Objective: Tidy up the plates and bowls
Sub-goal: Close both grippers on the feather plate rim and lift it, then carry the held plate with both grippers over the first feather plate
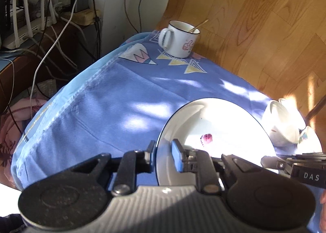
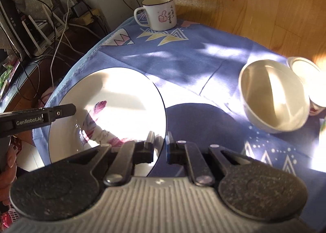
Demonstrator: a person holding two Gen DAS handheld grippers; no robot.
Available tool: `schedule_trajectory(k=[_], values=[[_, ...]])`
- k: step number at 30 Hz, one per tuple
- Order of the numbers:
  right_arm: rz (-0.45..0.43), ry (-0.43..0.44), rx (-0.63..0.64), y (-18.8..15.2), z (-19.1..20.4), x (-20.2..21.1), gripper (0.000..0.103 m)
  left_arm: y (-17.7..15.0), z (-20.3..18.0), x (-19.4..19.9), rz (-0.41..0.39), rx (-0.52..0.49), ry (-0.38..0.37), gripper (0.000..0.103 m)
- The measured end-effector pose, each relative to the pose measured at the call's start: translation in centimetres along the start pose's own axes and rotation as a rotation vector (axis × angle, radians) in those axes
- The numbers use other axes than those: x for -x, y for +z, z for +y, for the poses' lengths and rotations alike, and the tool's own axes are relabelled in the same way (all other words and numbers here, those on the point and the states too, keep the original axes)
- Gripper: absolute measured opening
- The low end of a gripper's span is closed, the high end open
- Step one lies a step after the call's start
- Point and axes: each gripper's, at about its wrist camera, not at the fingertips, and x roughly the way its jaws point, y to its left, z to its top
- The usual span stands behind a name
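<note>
Over the blue cloth I hold the plate by opposite edges — left gripper clamped on its rim at nine o'clock, right gripper clamped at three. To carry it well I'd keep both hands level and moving together, so the rim doesn't slip. The bowl lies tipped at two o'clock, well apart from my jaws.
</note>
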Motion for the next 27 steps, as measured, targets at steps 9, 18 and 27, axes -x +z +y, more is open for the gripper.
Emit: schedule_trajectory(k=[9, 18, 27], values=[[-0.041, -0.07, -0.078, -6.8, -6.2, 6.5, 0.012, -4.9, -8.9, 1.1, 0.015, -0.094, -0.073, 0.017], [-0.039, -0.1, -0.121, -12.4, -10.2, 9.1, 0.013, -9.9, -13.7, 1.1, 0.048, -0.142, -0.096, 0.017], [-0.057, -0.095, -0.126, -14.4, -10.9, 8.9, 0.014, -11.1, -13.8, -0.2, 0.056, -0.151, -0.06, 0.018]])
